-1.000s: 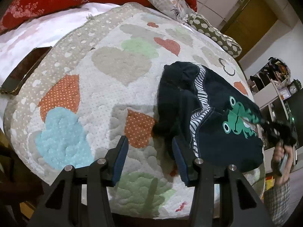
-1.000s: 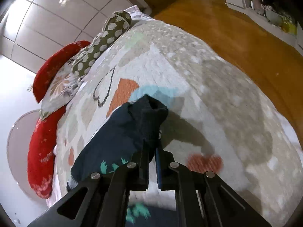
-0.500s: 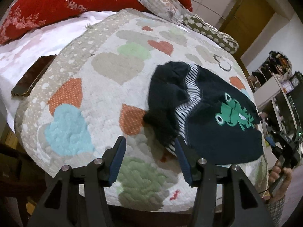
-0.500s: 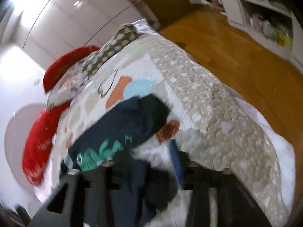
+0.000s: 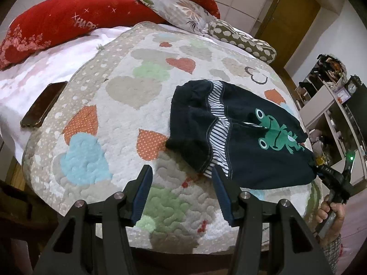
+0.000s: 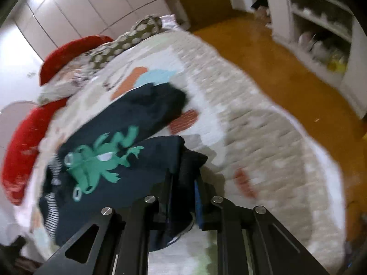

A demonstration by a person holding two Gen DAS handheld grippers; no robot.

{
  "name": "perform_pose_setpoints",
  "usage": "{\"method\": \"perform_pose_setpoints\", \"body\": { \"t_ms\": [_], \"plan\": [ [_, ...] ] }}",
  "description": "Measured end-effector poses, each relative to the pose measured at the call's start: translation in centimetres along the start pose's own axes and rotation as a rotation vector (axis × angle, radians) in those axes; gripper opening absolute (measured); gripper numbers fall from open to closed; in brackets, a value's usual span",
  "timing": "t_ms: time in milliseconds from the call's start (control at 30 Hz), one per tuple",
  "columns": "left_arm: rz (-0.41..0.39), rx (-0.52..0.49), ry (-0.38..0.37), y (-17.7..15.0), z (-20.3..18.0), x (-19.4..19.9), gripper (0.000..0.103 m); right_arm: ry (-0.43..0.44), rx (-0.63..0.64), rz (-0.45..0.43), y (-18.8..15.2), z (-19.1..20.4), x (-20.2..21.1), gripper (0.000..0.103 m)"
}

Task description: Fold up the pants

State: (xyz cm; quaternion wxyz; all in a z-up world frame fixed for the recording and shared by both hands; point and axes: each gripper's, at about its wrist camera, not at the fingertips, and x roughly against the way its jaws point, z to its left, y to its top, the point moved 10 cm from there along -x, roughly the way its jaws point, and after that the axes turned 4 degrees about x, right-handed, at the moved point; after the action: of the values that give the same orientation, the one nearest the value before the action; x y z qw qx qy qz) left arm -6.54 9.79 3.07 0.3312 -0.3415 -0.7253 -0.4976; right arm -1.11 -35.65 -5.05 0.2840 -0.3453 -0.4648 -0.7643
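Dark navy pants with a green frog print and a striped waistband lie on the heart-patterned quilt. My left gripper is open and empty just short of the waistband edge. My right gripper is shut on the leg end of the pants and holds it off the quilt; it also shows at the far right of the left wrist view. The right wrist view is motion-blurred.
Red pillows, a floral pillow and a dotted pillow line the bed's far end. A phone lies on the white sheet at left. Shelves and wooden floor lie beyond the bed.
My right gripper has pulled the leg end back towards the bed's edge, stretching the pants out. My left gripper has drawn back from the waistband, still open.
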Motion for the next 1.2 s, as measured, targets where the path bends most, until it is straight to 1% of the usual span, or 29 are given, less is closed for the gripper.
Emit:
{"method": "perform_pose_setpoints", "body": {
  "t_ms": [33,67,100,133,167,200,233,300,367,433,467,533,633,700,733,767,833,900,933,1000,1067,1100,1133,1200],
  "plan": [
    [0.0,0.003,-0.003,0.0,0.1,0.0,0.052,-0.006,0.009,-0.003,-0.1,-0.1,0.2,0.017],
    [0.001,0.008,-0.005,0.0,0.3,-0.1,0.052,-0.002,0.029,-0.014,0.0,0.2,0.6,0.021],
    [0.003,0.011,-0.004,0.0,0.4,-0.2,0.052,-0.005,0.047,-0.025,0.1,0.5,1.0,0.021],
    [0.006,0.015,-0.004,0.0,0.5,-0.4,0.052,-0.015,0.07,-0.057,0.4,0.8,1.9,0.03],
    [0.009,0.018,-0.003,0.0,0.6,-0.6,0.052,-0.027,0.081,-0.079,0.7,1.0,2.6,0.044],
    [0.01,0.02,-0.003,0.1,0.7,-0.8,0.052,-0.04,0.086,-0.103,1.1,1.3,3.4,0.05],
    [0.01,0.024,-0.002,0.1,0.8,-1.1,0.052,-0.041,0.086,-0.14,1.5,1.6,4.5,0.054],
    [0.011,0.031,-0.002,0.0,1.1,-1.7,0.053,0.006,0.092,-0.185,2.1,2.8,5.9,0.054],
    [0.025,0.029,-0.003,-0.3,1.2,-2.4,0.053,0.076,0.115,-0.197,2.4,4.9,6.2,0.056],
    [0.039,0.026,-0.002,-0.6,1.3,-3.0,0.053,0.19,0.159,-0.149,1.7,7.5,5.1,0.056],
    [0.043,0.023,-0.004,-0.6,1.3,-3.2,0.053,0.202,0.178,-0.114,1.3,8.2,4.3,0.056],
    [0.042,0.007,-0.007,-0.5,1.1,-3.4,0.053,0.177,0.218,-0.049,0.4,9.3,2.4,0.056],
    [0.019,-0.018,-0.005,0.3,1.0,-3.4,0.053,0.197,0.255,0.033,-0.6,11.0,0.2,0.055],
    [0.008,-0.014,-0.004,1.0,1.1,-3.6,0.054,0.251,0.236,0.073,-1.0,11.9,-0.7,0.052],
    [0.008,-0.005,-0.004,1.3,1.2,-3.8,0.054,0.295,0.234,0.096,-1.2,13.1,-1.1,0.046],
    [0.012,0.008,-0.007,1.6,1.3,-4.0,0.054,0.315,0.241,0.112,-1.2,14.1,-1.5,0.042],
    [0.024,0.031,-0.017,2.0,1.4,-4.6,0.054,0.361,0.27,0.148,-1.3,16.9,-2.6,0.04],
    [0.029,0.048,-0.026,2.4,1.4,-4.9,0.054,0.377,0.295,0.178,-1.6,19.3,-3.9,0.034],
    [0.026,0.051,-0.027,2.6,1.4,-4.9,0.054,0.386,0.311,0.206,-1.9,20.7,-5.0,0.031],
    [0.009,0.051,-0.019,3.1,1.5,-4.7,0.054,0.413,0.322,0.27,-2.9,23.2,-6.9,0.03],
    [-0.009,0.055,-0.013,3.6,1.7,-4.5,0.054,0.449,0.337,0.347,-4.8,25.7,-9.0,0.03],
    [-0.012,0.055,-0.005,3.8,1.9,-4.5,0.055,0.458,0.351,0.358,-5.3,26.5,-9.4,0.03],
    [-0.01,0.053,0.004,3.9,2.0,-4.7,0.055,0.462,0.393,0.355,-5.9,27.6,-9.6,0.032],
    [0.003,0.046,0.013,4.2,2.0,-5.2,0.055,0.471,0.437,0.349,-6.0,28.3,-9.2,0.032]
  ]
}}
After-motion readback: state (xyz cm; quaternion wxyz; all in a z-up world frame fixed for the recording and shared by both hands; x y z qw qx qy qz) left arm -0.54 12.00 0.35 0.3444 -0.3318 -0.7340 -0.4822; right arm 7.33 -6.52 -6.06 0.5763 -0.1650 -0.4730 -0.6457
